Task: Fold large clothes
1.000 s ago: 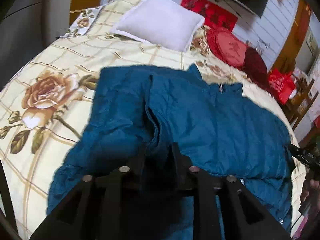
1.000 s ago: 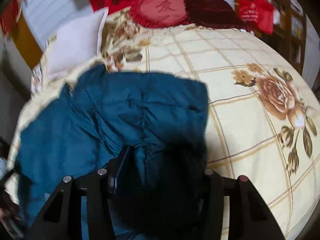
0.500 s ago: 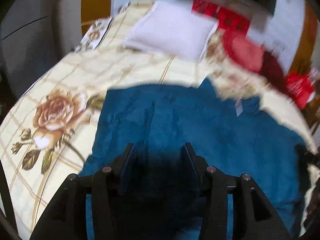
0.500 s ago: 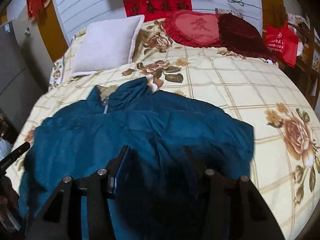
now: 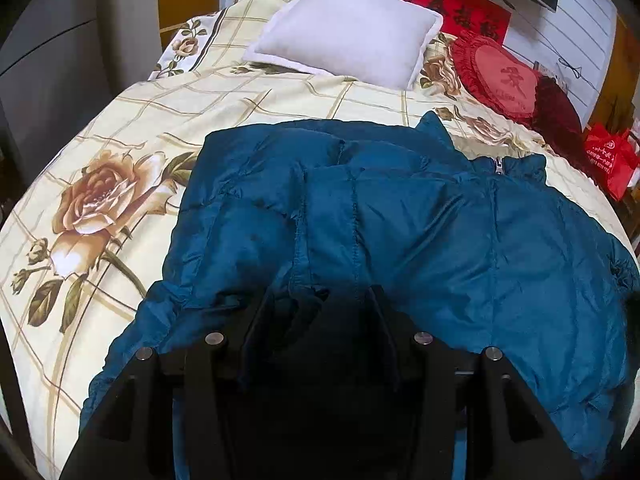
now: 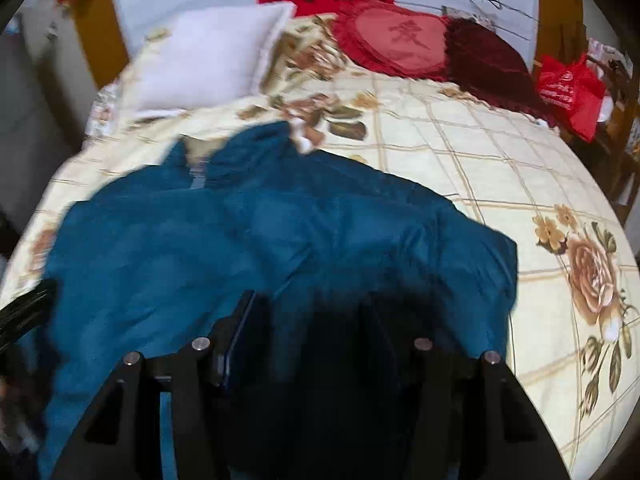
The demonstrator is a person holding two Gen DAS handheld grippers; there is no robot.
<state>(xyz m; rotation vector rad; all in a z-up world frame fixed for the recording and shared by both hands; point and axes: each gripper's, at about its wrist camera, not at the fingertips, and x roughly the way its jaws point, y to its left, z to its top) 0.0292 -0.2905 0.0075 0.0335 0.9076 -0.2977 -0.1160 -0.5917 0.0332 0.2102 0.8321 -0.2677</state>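
The left gripper (image 5: 316,312) stands spread over the near hem of the blue padded jacket (image 5: 420,232), nipping nothing; the right gripper (image 6: 312,320) is likewise parted above that hem. The jacket lies across the near half of the floral bedspread (image 5: 132,128), collar toward the white pillow (image 5: 344,28) beyond. The risk, I judge: slick, puffy fabric could slip from a shallow pinch, or one sleeve folded over the body could drag askew.

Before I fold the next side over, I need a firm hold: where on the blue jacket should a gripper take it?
Probably the bunched sleeve fold of the blue jacket, coming low from the near edge. Its ridge stands proud of the bed; the flat chest panels give fingers nothing to pinch.
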